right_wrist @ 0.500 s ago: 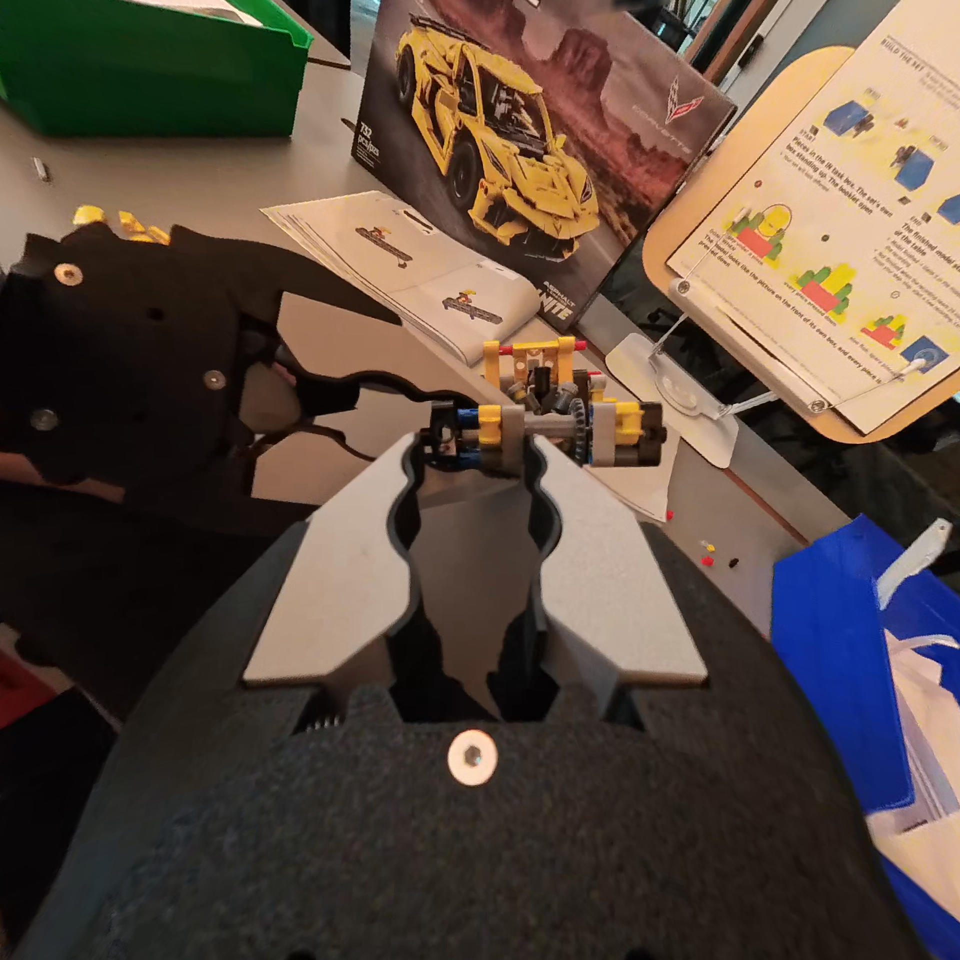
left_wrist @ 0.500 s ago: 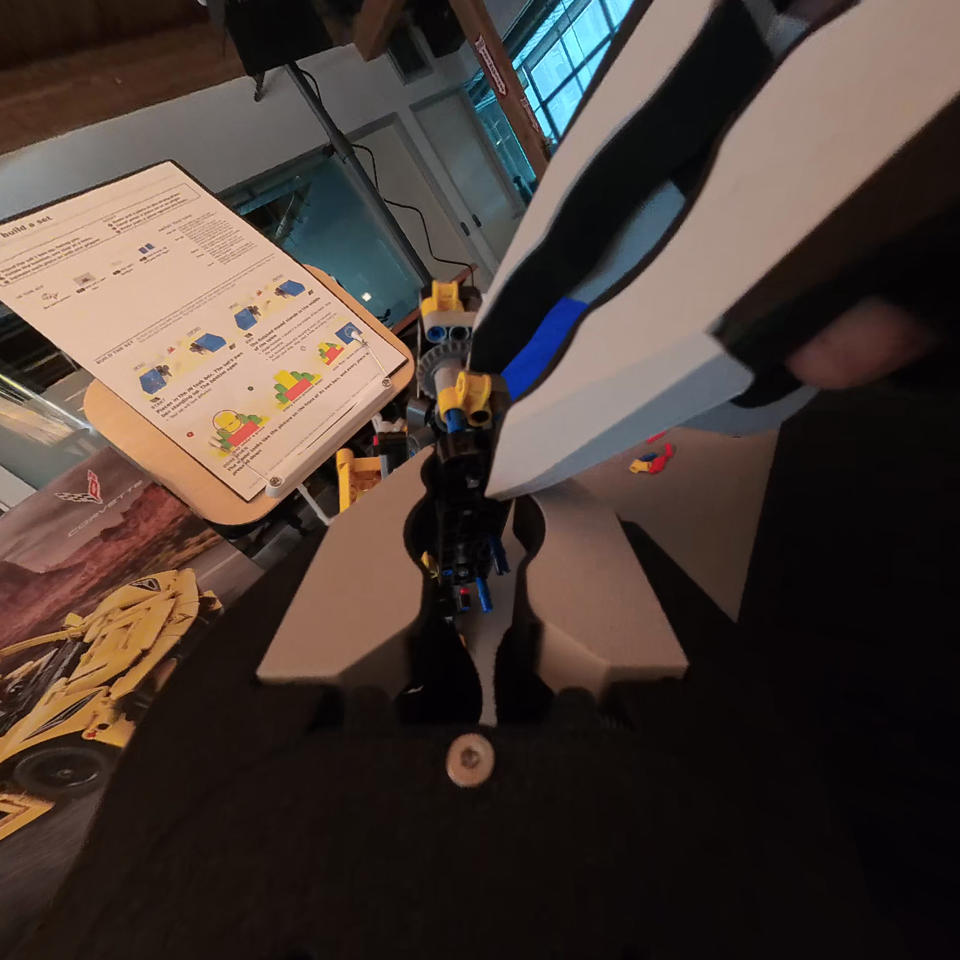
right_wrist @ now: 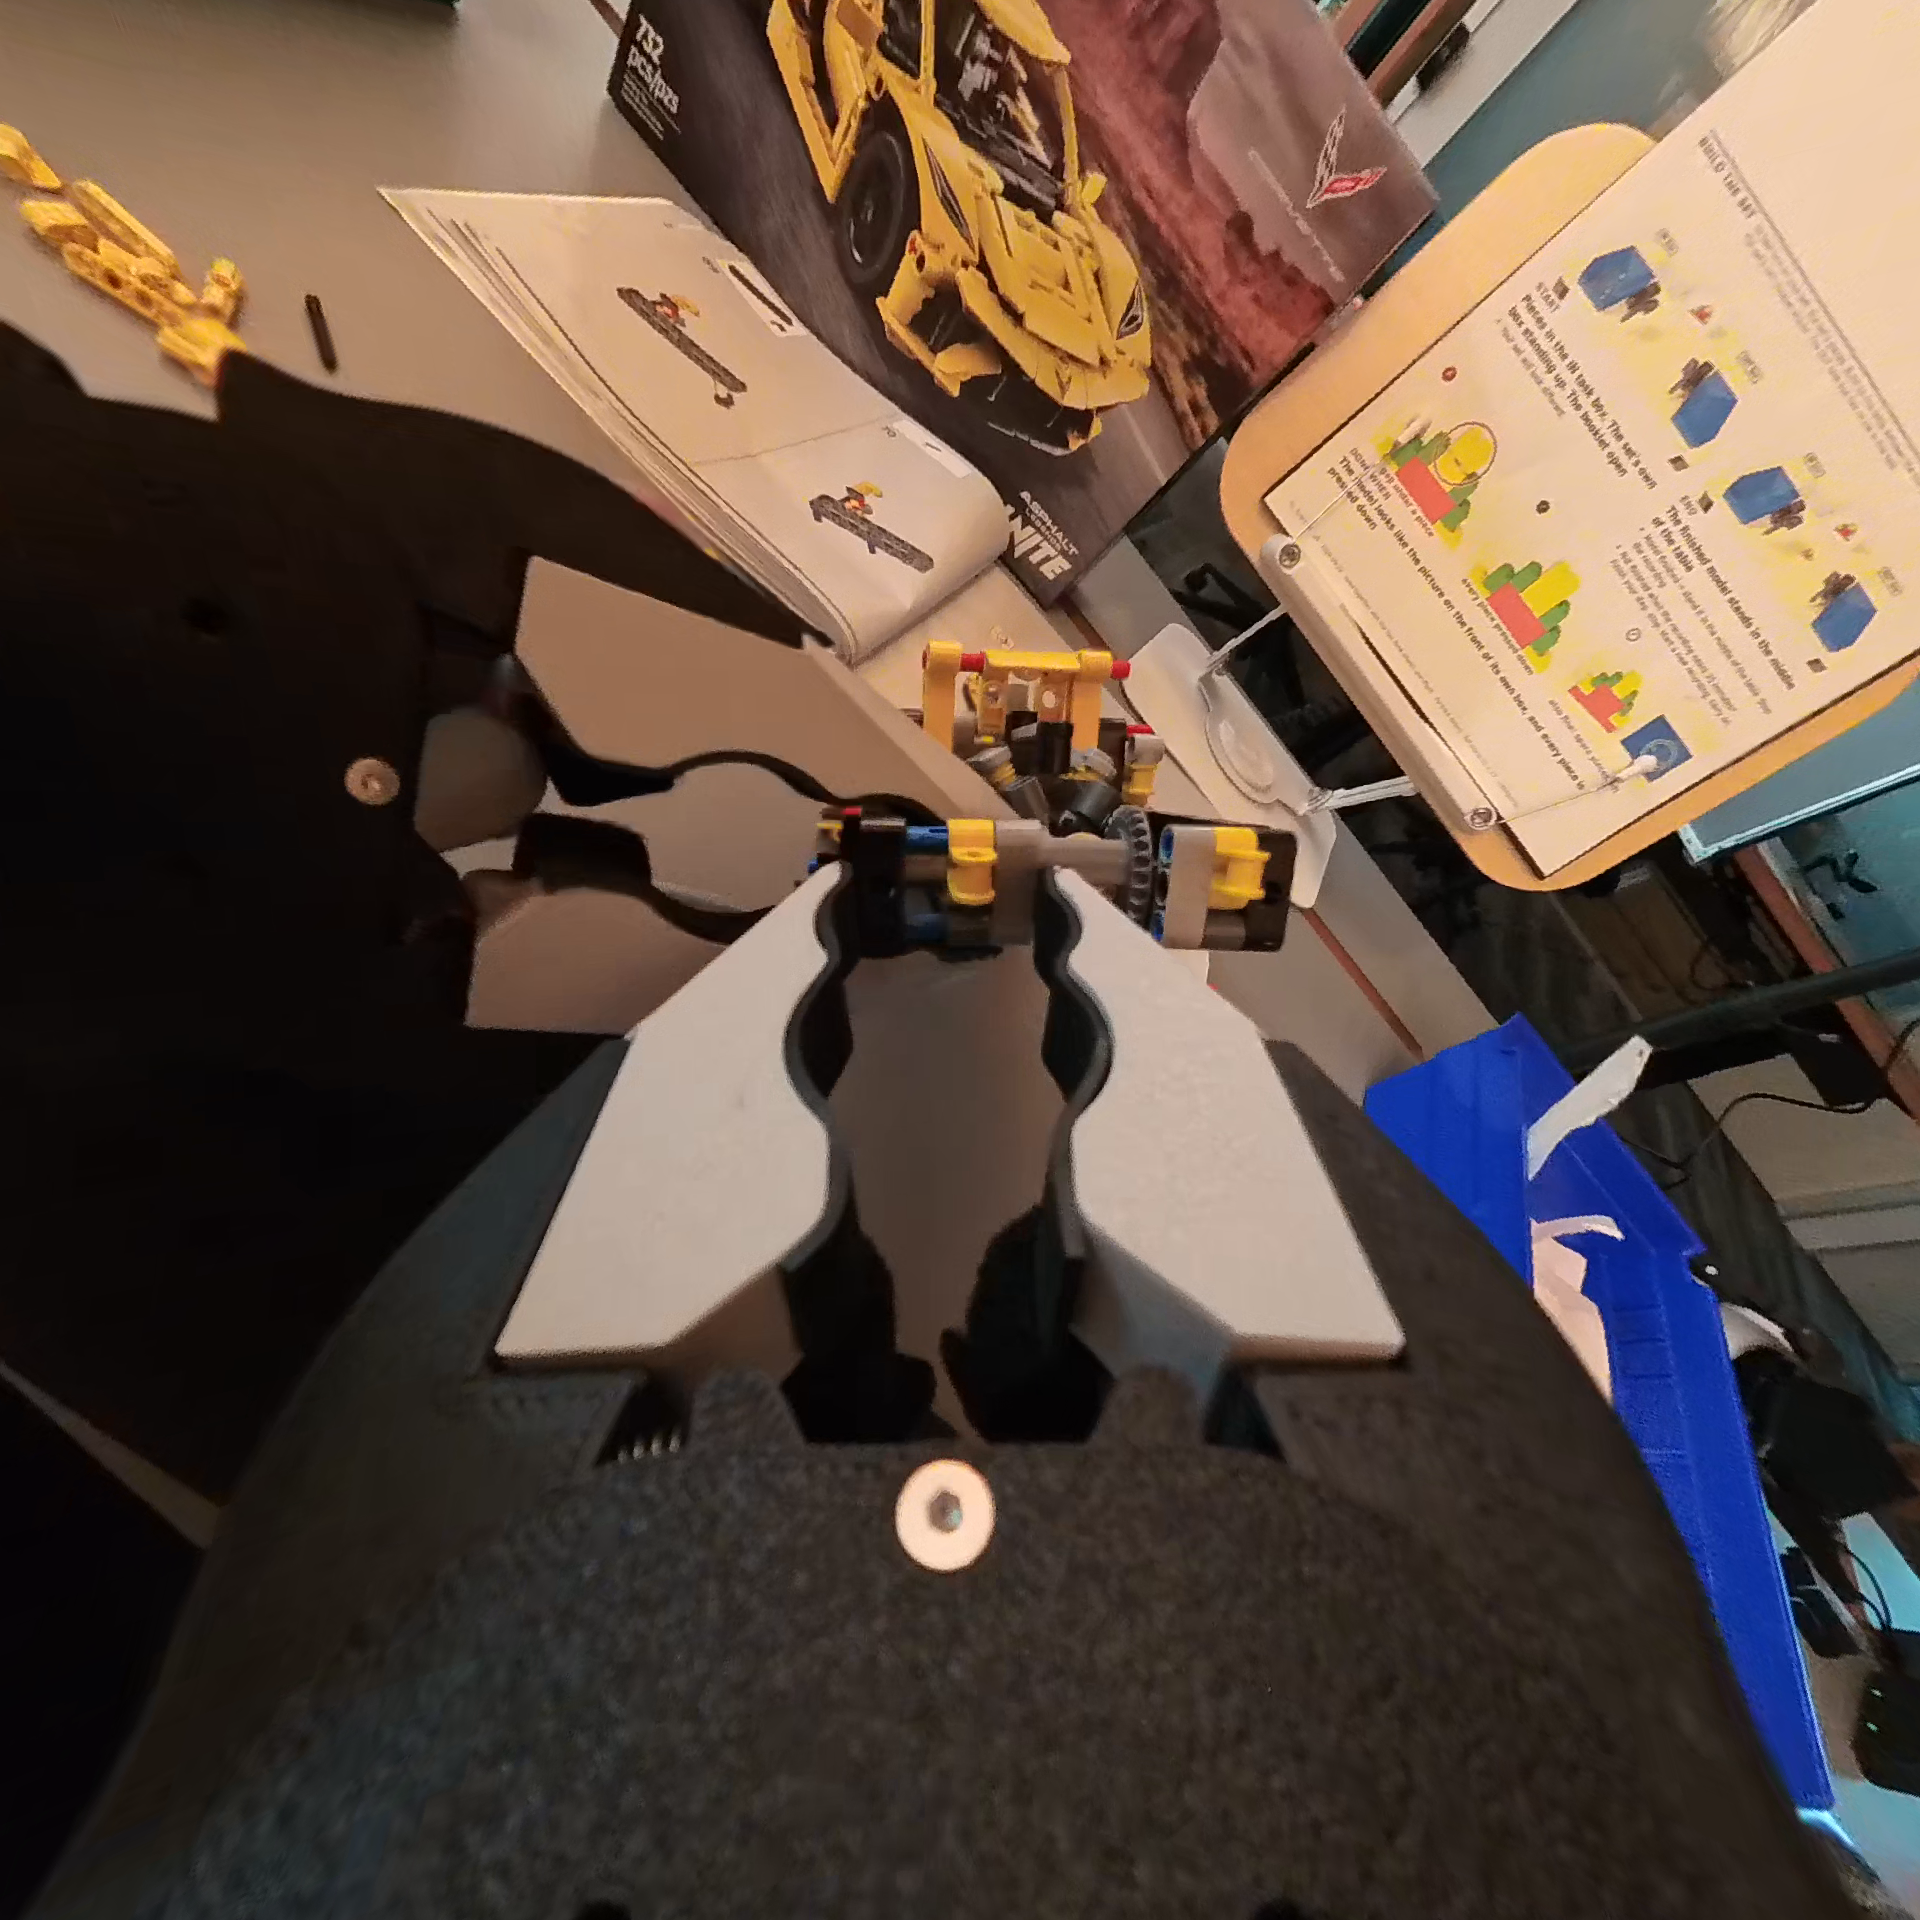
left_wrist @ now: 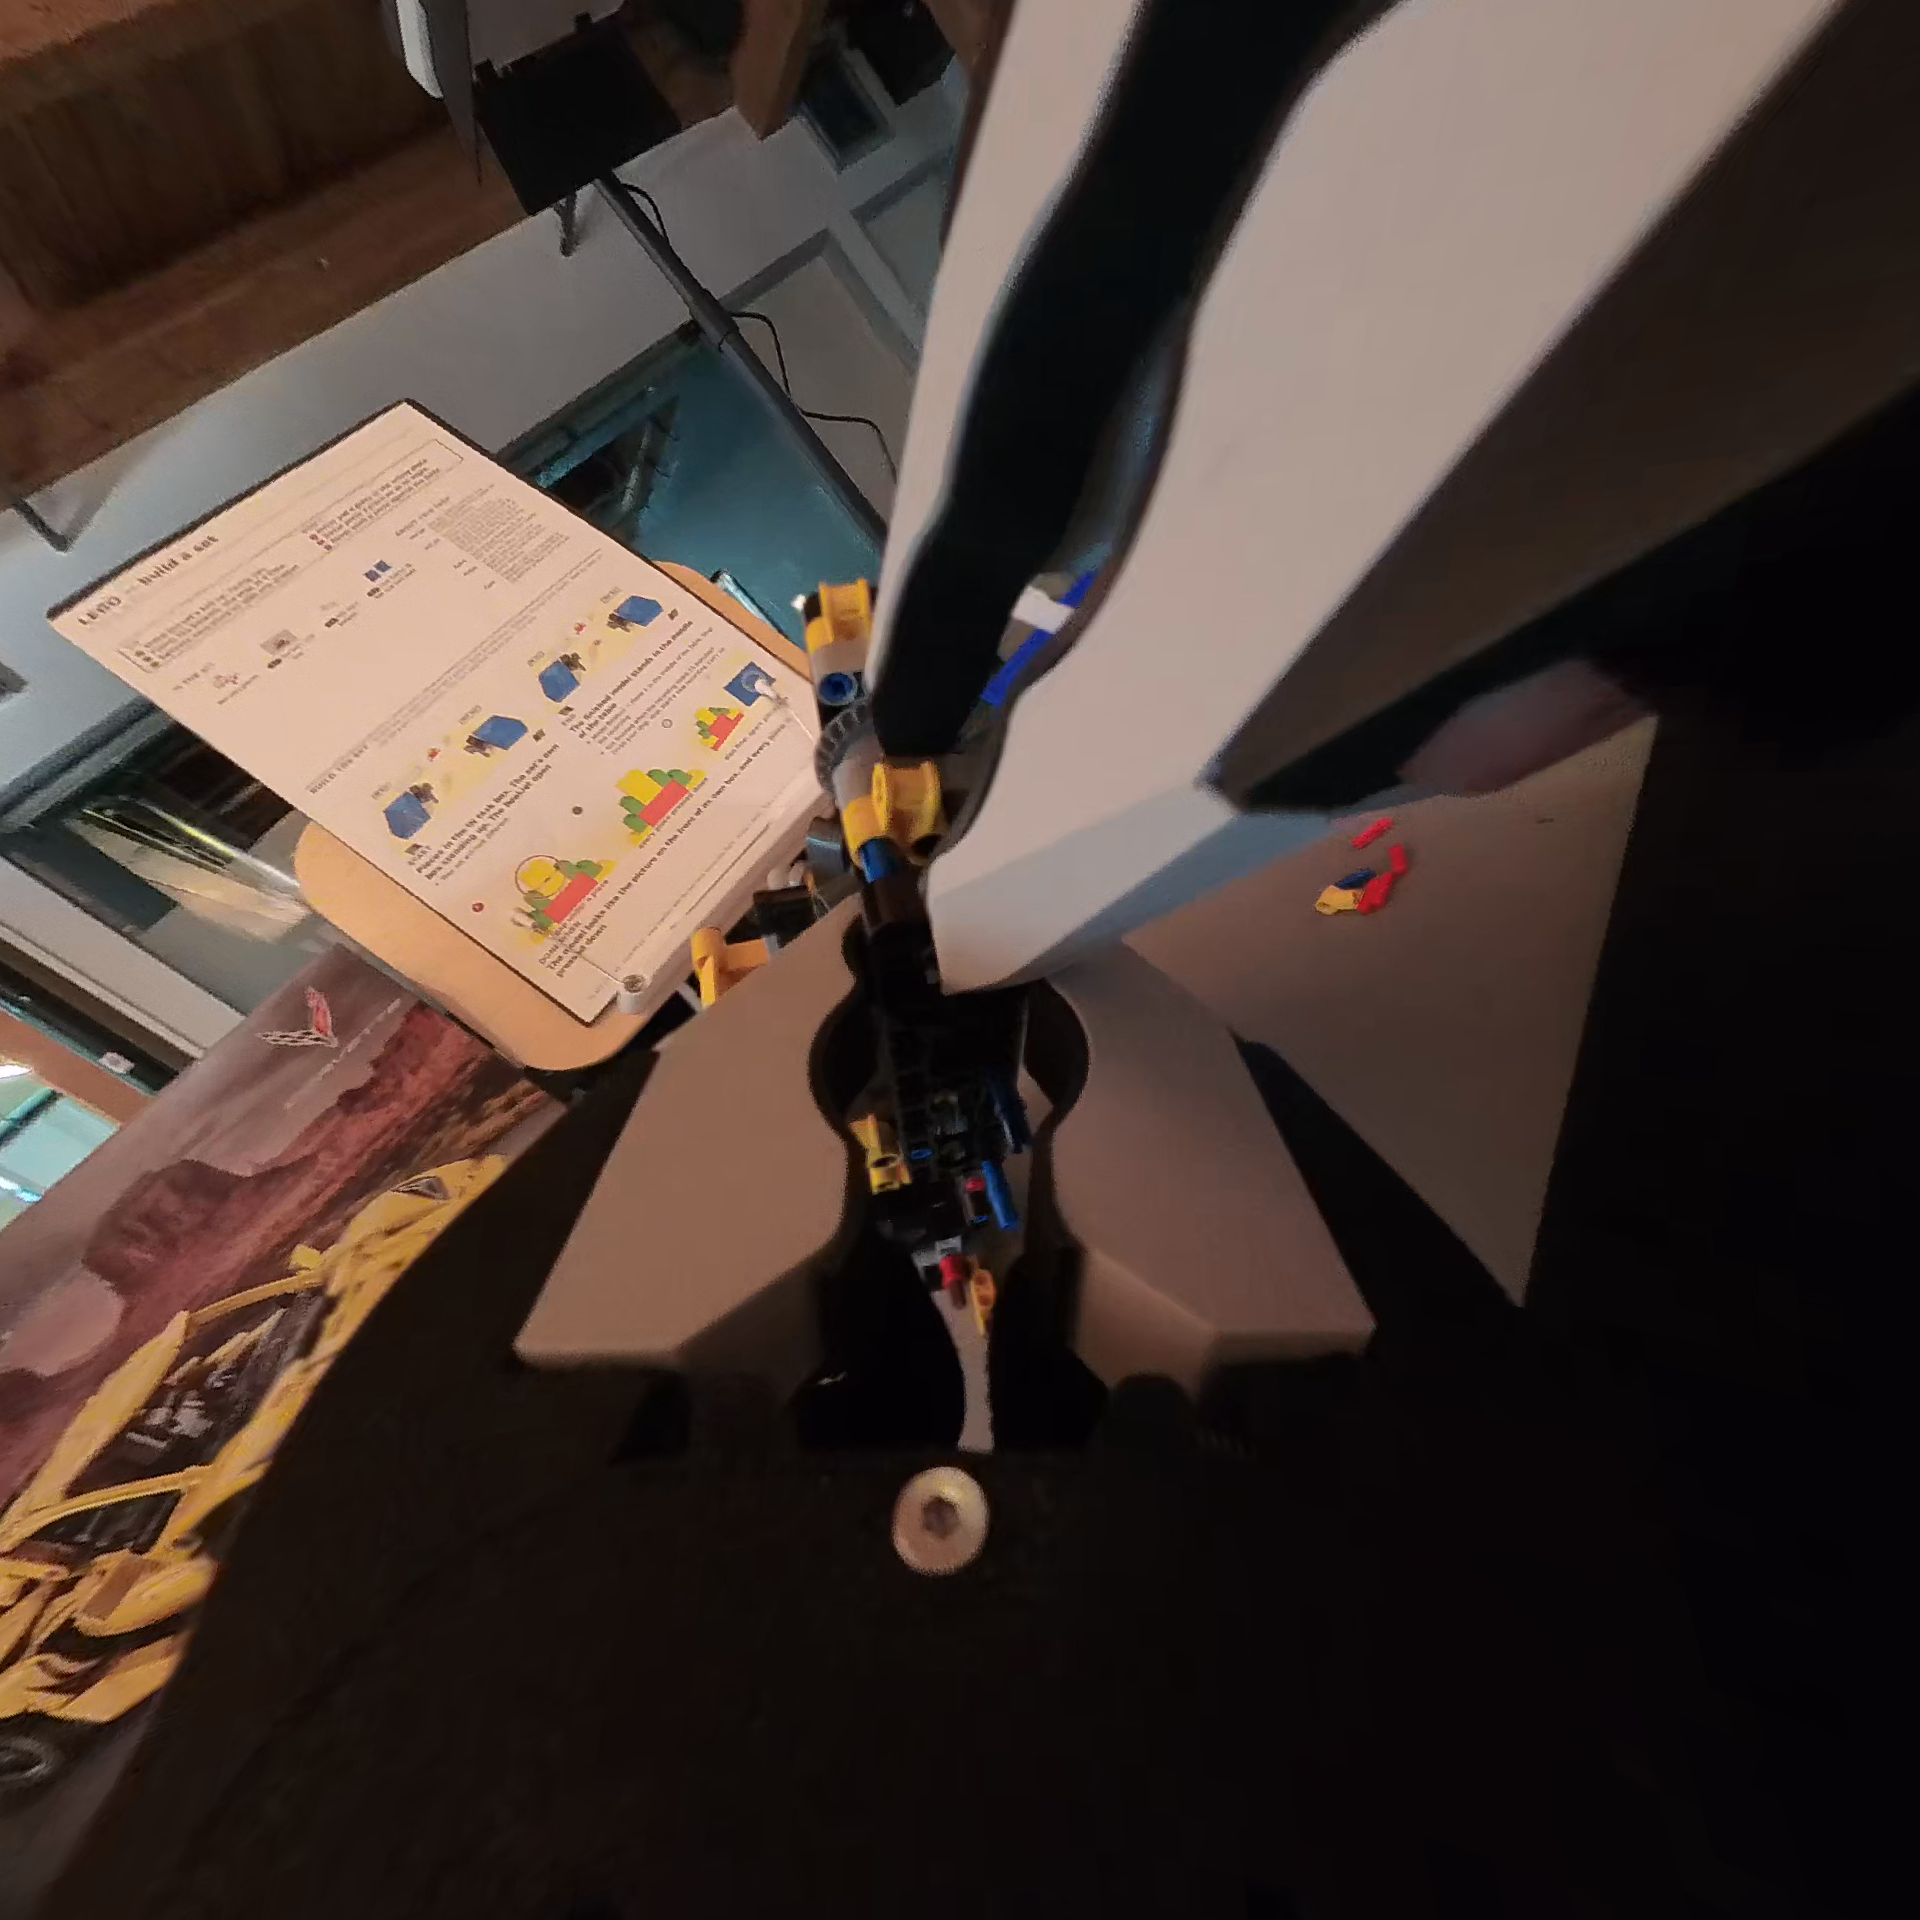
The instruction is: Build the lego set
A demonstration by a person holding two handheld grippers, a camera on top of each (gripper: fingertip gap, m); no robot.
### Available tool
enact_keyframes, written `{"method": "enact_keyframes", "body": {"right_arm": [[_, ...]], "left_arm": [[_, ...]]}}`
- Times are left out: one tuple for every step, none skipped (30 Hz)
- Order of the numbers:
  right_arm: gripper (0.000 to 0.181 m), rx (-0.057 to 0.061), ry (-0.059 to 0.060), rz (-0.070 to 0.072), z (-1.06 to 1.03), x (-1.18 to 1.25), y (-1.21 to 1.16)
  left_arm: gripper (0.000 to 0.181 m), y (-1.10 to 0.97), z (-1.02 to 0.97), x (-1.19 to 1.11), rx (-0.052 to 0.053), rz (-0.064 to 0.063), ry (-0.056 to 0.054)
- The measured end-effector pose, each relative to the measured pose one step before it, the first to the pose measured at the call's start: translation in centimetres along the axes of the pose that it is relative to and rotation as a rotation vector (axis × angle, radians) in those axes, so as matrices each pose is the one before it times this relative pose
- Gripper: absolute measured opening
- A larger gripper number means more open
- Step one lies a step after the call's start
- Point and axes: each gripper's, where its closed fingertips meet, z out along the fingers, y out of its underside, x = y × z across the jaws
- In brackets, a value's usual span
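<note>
Both grippers had drawn closer to the set box [right_wrist: 1091, 208]; the left gripper [left_wrist: 940, 1049] still clenched the black end of the lego assembly [right_wrist: 1049, 873], the right gripper [right_wrist: 940, 894] pinching its middle, held in the air just before the box; joining seemed underway.

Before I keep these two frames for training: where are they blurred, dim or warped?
Left wrist view: dim and strongly tilted; the right gripper fills the upper right, smeared along its edges, and the lego assembly sits dark between the left gripper's fingers. Right wrist view: brighter; the assembly is fairly sharp, while the car box and instruction sheet are soft and bowed by the wide lens.
</note>
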Motion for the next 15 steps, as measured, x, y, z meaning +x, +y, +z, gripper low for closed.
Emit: {"method": "enact_keyframes", "body": {"right_arm": [[0.033,-0.0063,0.0021,-0.0088,-0.018,-0.025,-0.009],[0.033,-0.0048,0.0032,-0.0217,-0.009,-0.032,0.012],[0.033,-0.0031,0.0048,-0.0167,-0.013,-0.004,-0.001],[0.033,0.0028,0.0072,-0.0088,-0.017,0.001,-0.035],[0.033,-0.0063,0.0035,-0.0091,0.001,-0.036,0.055],[0.033,-0.0055,0.0055,-0.0162,0.014,-0.014,0.027],[0.033,-0.0043,0.0000,0.0009,0.035,-0.027,0.018],[0.032,-0.0005,-0.0048,0.0089,0.004,-0.003,-0.040],[0.032,0.0024,-0.0036,0.0108,0.016,0.004,-0.043],[0.033,-0.0035,-0.0087,0.0214,0.042,-0.016,0.041],[0.033,-0.0085,-0.0149,0.0376,0.030,0.016,0.119],[0.032,-0.0073,-0.0151,0.0363,-0.002,0.001,0.129],[0.033,-0.0028,-0.0081,0.0194,-0.011,0.029,0.149],[0.033,-0.0052,-0.0082,0.0172,-0.027,-0.009,0.234],[0.033,-0.0111,-0.0095,0.0168,-0.048,-0.034,0.330]], "left_arm": [[0.022,-0.003,-0.015,-0.022,-0.0060,0.0141,-0.0081],[0.022,0.014,-0.011,-0.005,-0.0065,0.0088,-0.0064],[0.022,0.000,-0.003,-0.016,-0.0037,0.0056,-0.0057],[0.022,-0.022,0.007,-0.020,-0.0020,0.0021,-0.0023],[0.021,0.020,0.014,0.045,-0.0045,0.0011,0.0002],[0.021,0.038,0.011,0.008,-0.0041,0.0007,-0.0029],[0.022,0.029,-0.001,-0.027,-0.0029,-0.0032,-0.0014],[0.022,-0.004,-0.012,-0.032,-0.0004,-0.0075,0.0007],[0.022,-0.005,-0.004,-0.024,0.0014,-0.0107,0.0037],[0.021,0.020,0.032,0.042,0.0007,-0.0051,0.0058],[0.022,-0.012,0.052,0.078,0.0022,0.0084,0.0035],[0.022,-0.027,0.061,0.087,0.0020,0.0084,0.0027],[0.021,-0.012,0.056,0.130,-0.0016,0.0026,0.0043],[0.022,0.014,0.037,0.219,-0.0029,0.0047,0.0073],[0.022,-0.001,0.047,0.295,-0.0027,0.0103,0.0072]]}}
